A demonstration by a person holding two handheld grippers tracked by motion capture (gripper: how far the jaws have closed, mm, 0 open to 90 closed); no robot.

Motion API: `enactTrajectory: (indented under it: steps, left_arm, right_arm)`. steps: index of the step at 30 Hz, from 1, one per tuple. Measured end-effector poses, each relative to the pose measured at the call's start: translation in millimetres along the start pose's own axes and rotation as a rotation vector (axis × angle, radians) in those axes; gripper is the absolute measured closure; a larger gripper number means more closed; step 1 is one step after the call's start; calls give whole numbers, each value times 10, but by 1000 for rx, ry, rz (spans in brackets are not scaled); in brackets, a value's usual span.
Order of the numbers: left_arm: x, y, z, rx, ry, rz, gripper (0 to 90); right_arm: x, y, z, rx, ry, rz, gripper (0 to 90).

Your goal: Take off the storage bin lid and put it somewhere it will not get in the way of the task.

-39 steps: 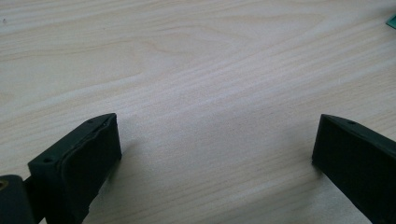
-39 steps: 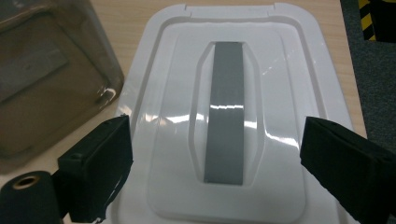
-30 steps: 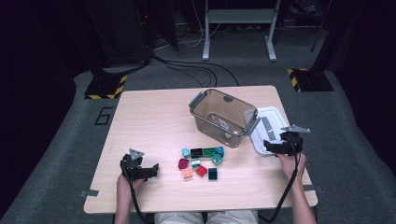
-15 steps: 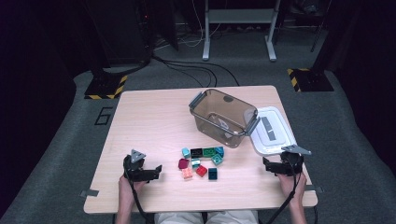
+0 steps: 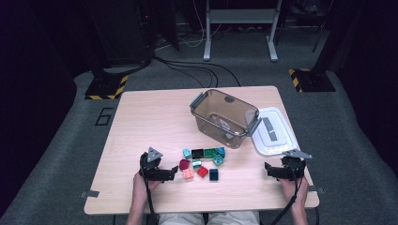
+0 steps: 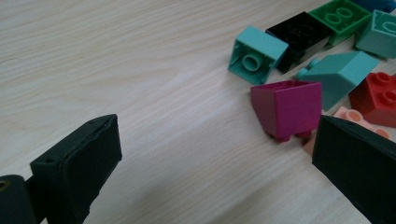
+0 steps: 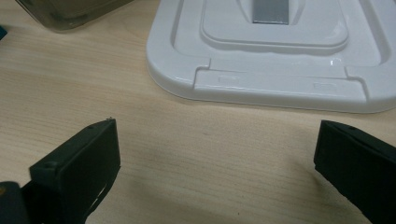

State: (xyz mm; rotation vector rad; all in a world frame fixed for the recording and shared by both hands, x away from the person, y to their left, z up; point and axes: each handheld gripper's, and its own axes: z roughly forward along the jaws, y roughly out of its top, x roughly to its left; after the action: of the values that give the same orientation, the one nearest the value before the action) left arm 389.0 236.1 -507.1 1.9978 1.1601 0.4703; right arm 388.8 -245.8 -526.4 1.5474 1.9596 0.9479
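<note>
Several toy bricks (image 5: 202,161) lie in a loose cluster at the table's front middle. My left gripper (image 5: 172,174) rests open on the table just left of them, jaws pointing right at a magenta brick (image 5: 184,164). In the left gripper view the magenta brick (image 6: 287,108) lies on its side ahead, with a teal brick (image 6: 257,53), a black brick (image 6: 301,32) and a red brick (image 6: 378,99) behind it. My right gripper (image 5: 267,169) is open on the front right, empty, near a white lid (image 5: 273,131). A clear brown bin (image 5: 224,117) stands behind the bricks.
The white lid (image 7: 280,51) lies flat just beyond my right jaws, with the bin's corner (image 7: 70,11) at the upper left. Bare wood lies left of the left gripper and between the two grippers. The table's front edge (image 5: 202,208) is close to both hands.
My right gripper has pulled back from beside the lid toward the front edge and lowered to the table. The left gripper shifted slightly toward the bricks.
</note>
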Motion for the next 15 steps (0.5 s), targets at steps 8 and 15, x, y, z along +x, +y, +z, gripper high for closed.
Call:
enactTrajectory:
  steps: [8,15]
  left_arm:
    - [-97,189,148,0,-37,10,11]
    - [-76,324,243,12,-89,33,30]
  right_arm:
    - [1,-2,10,8,-1,7,10]
    - [2,-2,19,16,-2,-4,21]
